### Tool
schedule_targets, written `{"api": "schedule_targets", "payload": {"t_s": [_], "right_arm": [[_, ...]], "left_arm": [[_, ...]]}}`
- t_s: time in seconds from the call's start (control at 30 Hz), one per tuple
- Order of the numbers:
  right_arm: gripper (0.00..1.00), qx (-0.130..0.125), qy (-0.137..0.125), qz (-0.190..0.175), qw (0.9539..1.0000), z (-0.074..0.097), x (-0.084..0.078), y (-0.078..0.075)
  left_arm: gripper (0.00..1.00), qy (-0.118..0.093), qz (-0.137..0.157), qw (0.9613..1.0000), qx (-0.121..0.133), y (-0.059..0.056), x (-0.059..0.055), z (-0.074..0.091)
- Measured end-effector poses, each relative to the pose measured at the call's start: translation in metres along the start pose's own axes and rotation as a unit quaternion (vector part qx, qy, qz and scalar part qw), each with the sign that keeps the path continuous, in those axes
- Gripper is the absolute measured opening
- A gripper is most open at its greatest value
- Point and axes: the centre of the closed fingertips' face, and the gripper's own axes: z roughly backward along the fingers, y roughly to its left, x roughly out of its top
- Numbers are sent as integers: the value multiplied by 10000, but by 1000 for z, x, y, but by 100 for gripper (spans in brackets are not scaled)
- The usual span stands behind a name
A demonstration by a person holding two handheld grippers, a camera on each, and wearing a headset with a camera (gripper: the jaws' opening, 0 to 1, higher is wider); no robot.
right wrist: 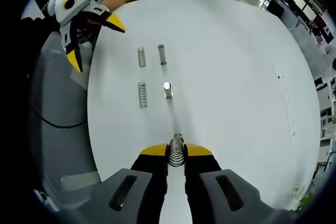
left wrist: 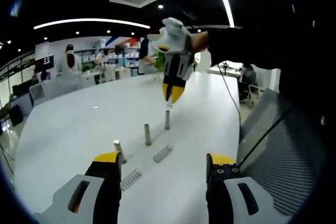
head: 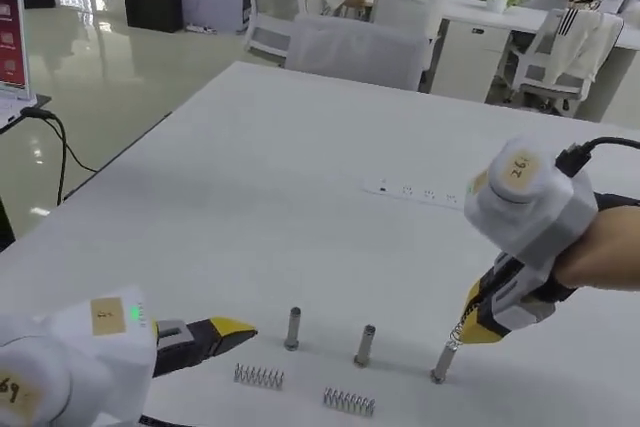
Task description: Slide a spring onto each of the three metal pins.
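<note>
Three upright metal pins stand in a row on the white table: left pin (head: 293, 328), middle pin (head: 365, 345), right pin (head: 441, 362). My right gripper (head: 478, 317) is shut on a spring (head: 459, 330) whose lower end meets the top of the right pin. In the right gripper view the spring (right wrist: 177, 151) sits upright between the shut jaws. Two more springs lie flat in front of the pins, one (head: 259, 376) by the left pin and one (head: 349, 402) by the middle pin. My left gripper (head: 225, 332) hovers open left of the left pin, with nothing in it.
A white power strip (head: 415, 191) lies further back on the table (head: 250, 177). Beyond the far edge are a grey chair (head: 355, 50) and people seated at other desks. A black cable (head: 60, 147) hangs off to the left.
</note>
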Motion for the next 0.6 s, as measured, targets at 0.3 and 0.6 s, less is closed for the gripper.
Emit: {"api": "schedule_targets", "payload": {"t_s": [0.3, 0.6], "right_arm": [[8, 43, 152, 54, 9999, -9, -4, -4], [8, 115, 217, 55, 9997, -17, -4, -4]], "left_arm": [[61, -29, 45, 10000, 76, 1, 1, 3], [60, -66, 71, 9999, 111, 2, 3, 3]]}}
